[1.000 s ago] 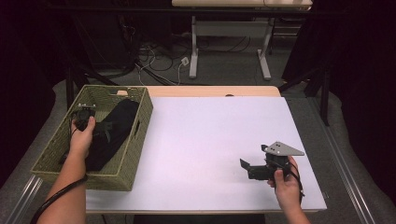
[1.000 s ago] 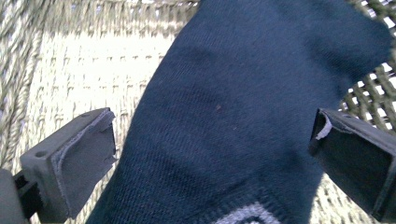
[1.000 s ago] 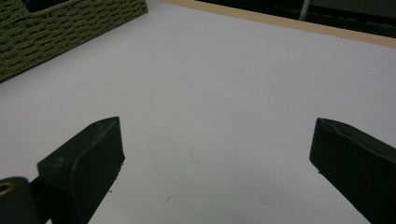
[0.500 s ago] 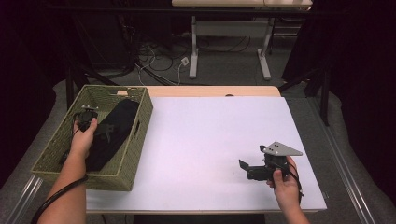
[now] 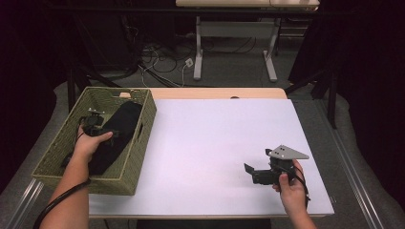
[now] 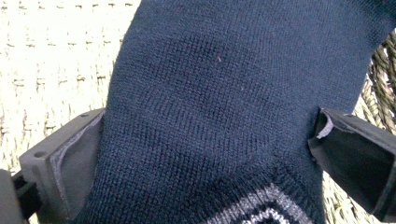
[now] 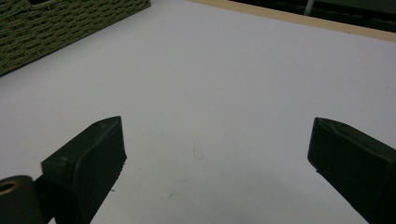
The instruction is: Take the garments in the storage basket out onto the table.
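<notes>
Left gripper view: the left gripper (image 6: 205,154) has its jaws wide apart around a dark blue sock (image 6: 224,107) in the basket (image 5: 57,148). The right gripper (image 7: 219,168) sits wide open over the white table (image 7: 233,70).

A lab: black curtains (image 5: 367,71), floor cables (image 5: 162,59), a white-topped table (image 5: 215,138)

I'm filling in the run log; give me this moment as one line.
left gripper: open, jaws astride navy sock in woven basket | right gripper: open, empty, over white tabletop
</notes>
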Action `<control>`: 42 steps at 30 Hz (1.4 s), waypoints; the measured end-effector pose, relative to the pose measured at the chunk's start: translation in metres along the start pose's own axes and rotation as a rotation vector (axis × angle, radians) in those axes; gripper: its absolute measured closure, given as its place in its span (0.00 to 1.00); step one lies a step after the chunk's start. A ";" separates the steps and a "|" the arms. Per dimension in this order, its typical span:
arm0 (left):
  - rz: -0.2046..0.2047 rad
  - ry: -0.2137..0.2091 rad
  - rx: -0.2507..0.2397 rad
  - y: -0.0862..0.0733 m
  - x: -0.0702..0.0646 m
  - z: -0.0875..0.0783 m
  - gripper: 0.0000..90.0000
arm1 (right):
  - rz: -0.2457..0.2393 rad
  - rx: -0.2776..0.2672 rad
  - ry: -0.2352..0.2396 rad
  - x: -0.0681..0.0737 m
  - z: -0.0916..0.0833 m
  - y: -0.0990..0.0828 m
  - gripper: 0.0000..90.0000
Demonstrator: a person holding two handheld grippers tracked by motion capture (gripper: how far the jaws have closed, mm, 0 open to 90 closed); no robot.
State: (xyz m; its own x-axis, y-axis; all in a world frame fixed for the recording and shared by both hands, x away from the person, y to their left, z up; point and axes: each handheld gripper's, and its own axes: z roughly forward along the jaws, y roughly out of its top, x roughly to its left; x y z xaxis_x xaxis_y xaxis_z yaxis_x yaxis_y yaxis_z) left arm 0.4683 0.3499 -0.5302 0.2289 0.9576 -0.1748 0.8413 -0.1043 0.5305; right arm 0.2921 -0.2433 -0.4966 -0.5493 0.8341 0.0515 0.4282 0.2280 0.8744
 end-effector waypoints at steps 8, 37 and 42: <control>0.028 -0.020 0.020 -0.001 -0.004 0.001 0.00 | -0.001 0.005 0.003 0.001 0.001 0.000 0.04; 0.140 0.056 0.077 -0.008 -0.014 0.010 0.01 | 0.000 0.027 -0.001 0.000 0.003 -0.002 0.05; 0.135 0.064 0.077 -0.008 -0.013 0.009 0.06 | -0.013 0.024 0.001 0.000 0.004 -0.003 0.06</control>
State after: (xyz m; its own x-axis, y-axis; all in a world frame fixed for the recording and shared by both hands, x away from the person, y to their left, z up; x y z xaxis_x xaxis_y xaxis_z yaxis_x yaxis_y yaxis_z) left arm 0.4632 0.3364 -0.5391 0.3130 0.9484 -0.0512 0.8403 -0.2514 0.4803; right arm 0.2938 -0.2420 -0.5012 -0.5556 0.8305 0.0403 0.4382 0.2513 0.8630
